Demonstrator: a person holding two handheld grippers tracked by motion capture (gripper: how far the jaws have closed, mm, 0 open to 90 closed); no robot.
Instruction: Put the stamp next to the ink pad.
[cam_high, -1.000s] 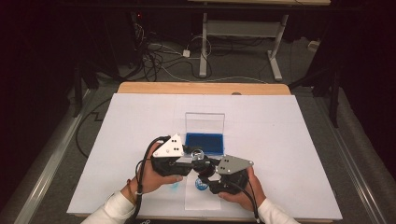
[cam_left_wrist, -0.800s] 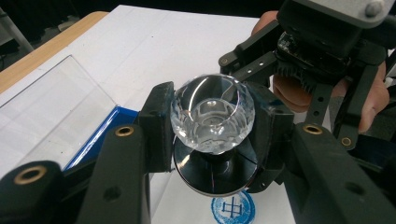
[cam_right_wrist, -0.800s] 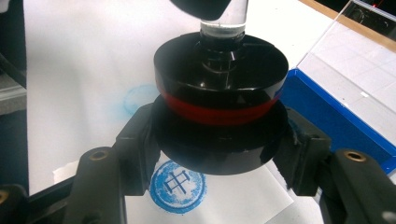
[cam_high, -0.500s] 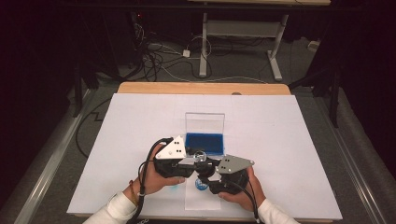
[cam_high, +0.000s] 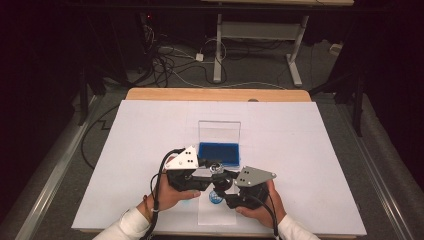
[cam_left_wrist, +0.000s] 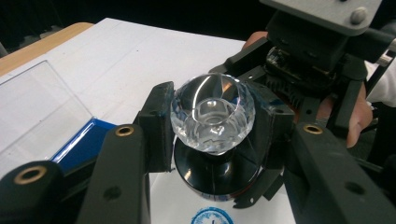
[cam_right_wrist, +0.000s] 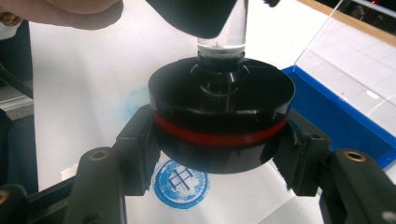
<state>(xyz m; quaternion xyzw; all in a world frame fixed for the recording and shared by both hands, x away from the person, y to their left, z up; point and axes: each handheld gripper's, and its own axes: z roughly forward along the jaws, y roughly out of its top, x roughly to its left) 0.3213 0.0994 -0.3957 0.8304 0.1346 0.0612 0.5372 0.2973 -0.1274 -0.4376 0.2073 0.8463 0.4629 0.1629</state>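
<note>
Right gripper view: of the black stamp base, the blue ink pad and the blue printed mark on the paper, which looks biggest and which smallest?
1. Black stamp base, though it is nearest the camera, which enlarges it.
2. Blue ink pad, cut off by the picture's edge, so its rank against the base is unsure.
3. Blue printed mark, clearly smallest and partly hidden under the base.

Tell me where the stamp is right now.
The stamp is held above the paper near the table's front edge, left gripper on its crystal knob, right gripper on its black base, just short of the blue ink pad.
</note>
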